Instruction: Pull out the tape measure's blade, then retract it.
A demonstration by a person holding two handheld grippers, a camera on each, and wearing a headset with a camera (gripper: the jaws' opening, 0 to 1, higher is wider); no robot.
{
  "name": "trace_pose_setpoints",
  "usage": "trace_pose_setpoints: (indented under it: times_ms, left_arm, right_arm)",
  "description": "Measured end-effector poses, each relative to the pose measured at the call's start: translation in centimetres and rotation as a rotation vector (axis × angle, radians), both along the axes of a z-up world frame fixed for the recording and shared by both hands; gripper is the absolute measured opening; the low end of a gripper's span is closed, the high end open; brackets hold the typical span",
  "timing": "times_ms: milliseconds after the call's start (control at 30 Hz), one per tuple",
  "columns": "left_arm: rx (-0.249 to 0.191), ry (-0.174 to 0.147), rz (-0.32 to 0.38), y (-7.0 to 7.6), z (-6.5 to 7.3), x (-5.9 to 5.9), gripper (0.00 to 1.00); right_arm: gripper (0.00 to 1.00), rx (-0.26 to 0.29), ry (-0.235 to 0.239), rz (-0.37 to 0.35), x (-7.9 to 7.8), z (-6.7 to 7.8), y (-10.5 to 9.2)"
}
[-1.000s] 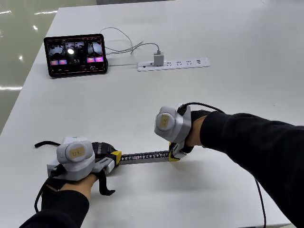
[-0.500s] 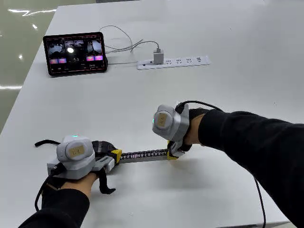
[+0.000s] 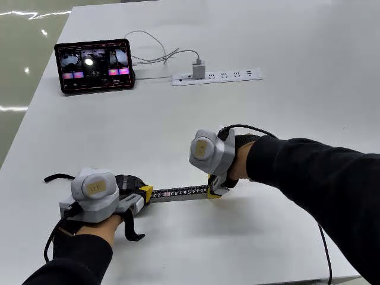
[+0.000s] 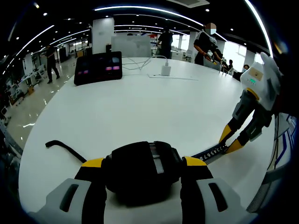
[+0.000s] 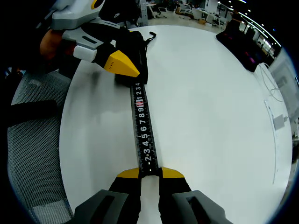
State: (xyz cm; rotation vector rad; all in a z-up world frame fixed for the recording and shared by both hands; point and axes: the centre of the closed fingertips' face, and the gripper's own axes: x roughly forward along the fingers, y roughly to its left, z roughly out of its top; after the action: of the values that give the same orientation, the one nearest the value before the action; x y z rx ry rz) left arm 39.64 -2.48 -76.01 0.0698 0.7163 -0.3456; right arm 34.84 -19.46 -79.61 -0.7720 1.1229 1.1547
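Because the right gripper (image 5: 150, 173) is clamped on the tip of the blade (image 5: 141, 130), the tape's spring tension, as I judge it, rests on that one narrow pinch; the left gripper (image 4: 144, 162) is closed around the black tape measure case (image 4: 140, 182), squeezing it from both sides with its yellow-tipped jaws. Case and blade lie on the white table (image 3: 249, 136) near its front edge; the blade runs flat between the two grippers, numbers facing up, with a short length out. The likeliest failure is the tip slipping from the right jaws, which would let the blade whip back into the case; a sideways or upward drag could kink the blade; the smooth case could twist or squirt out of the left jaws if the pull runs off-axis; the black wrist strap (image 3: 56, 178) trailing beside the case could snag.
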Motion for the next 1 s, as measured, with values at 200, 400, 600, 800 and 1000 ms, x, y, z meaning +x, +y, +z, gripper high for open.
trace_pose_setpoints:
  times_ms: [200,400,600,800,1000]
  left_arm:
    - [0.000,-0.004,0.000,0.02,-0.03,-0.01,0.59]
    - [0.001,-0.002,0.001,0.00,-0.01,-0.06,0.59]
    - [0.002,0.000,-0.002,-0.02,-0.01,-0.04,0.59]
    - [0.001,0.001,-0.003,-0.04,0.00,-0.04,0.59]
    - [-0.001,-0.001,-0.002,-0.02,0.01,-0.05,0.59]
  right_arm:
    - [0.09,0.003,-0.010,0.006,0.01,-0.05,0.12]
    - [0.09,0.000,-0.010,0.003,0.08,-0.08,0.30]
    - [0.09,0.003,-0.014,0.000,0.14,-0.10,0.45]
    - [0.09,0.012,-0.014,0.000,0.14,-0.04,0.63]
    - [0.09,0.010,-0.012,0.001,0.13,-0.01,0.83]
